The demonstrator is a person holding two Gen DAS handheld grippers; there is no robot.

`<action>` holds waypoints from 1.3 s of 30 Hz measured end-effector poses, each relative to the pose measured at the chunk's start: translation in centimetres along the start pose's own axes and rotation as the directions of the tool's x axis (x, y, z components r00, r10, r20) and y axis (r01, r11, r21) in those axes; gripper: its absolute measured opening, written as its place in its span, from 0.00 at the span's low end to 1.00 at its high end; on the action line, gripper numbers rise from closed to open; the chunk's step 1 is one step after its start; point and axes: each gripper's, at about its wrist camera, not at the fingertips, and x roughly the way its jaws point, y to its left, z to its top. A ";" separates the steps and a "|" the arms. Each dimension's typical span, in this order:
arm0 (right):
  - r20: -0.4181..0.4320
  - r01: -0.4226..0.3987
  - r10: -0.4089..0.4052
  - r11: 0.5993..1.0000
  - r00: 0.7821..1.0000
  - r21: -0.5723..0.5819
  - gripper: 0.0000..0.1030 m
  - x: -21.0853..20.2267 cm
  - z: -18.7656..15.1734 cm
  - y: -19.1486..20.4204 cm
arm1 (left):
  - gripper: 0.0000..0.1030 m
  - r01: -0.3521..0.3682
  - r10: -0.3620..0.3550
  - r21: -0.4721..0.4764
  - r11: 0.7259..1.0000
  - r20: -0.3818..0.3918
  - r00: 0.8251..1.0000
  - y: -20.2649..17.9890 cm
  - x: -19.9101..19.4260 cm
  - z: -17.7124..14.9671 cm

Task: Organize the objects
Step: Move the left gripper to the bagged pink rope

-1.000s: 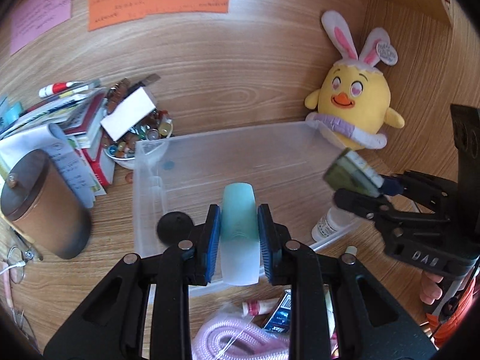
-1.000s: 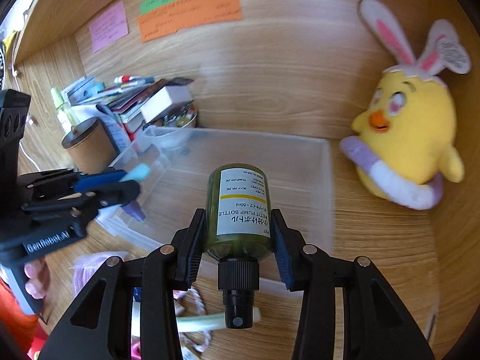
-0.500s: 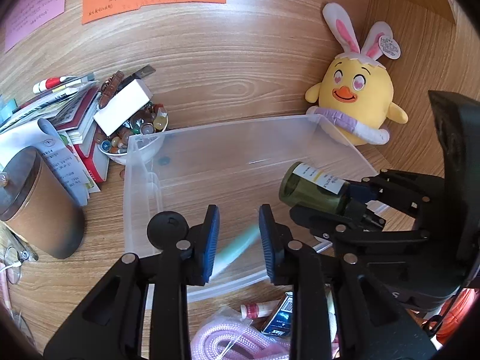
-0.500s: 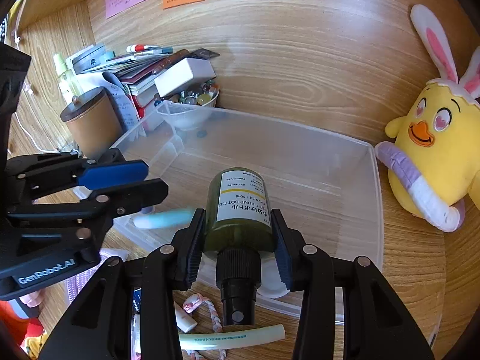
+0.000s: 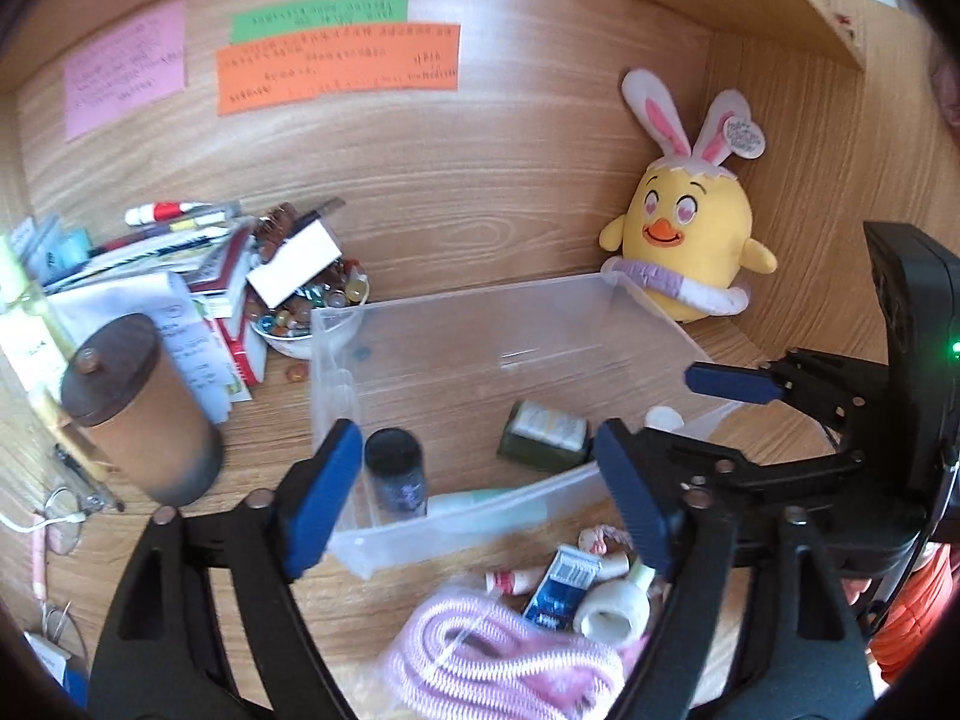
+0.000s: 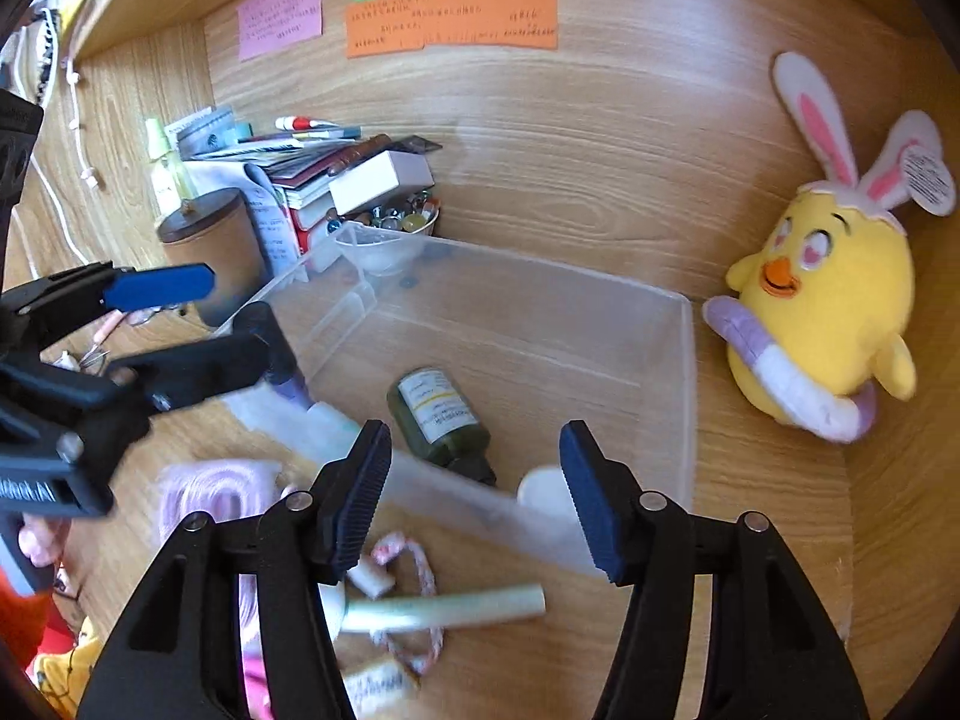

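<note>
Inside clear bin (image 6: 684, 372) | green bottle (image 6: 441, 414) lying | beyond opening right gripper (image 6: 474, 498)

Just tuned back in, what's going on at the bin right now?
A person is sorting desk clutter into the clear bin with two handheld grippers. Both the left gripper and right gripper have just been opening and hold nothing. The green pump bottle lies on its side in the bin, the pale teal tube by its near wall. A pink cord and small items wait outside.
</note>
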 end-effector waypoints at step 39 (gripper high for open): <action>-0.113 -0.044 0.054 0.995 0.992 0.087 0.58 -1.0 -10.9 1.0 | 0.96 -0.120 0.090 -0.109 0.987 -0.250 0.964 5.7 -3.6 -13.6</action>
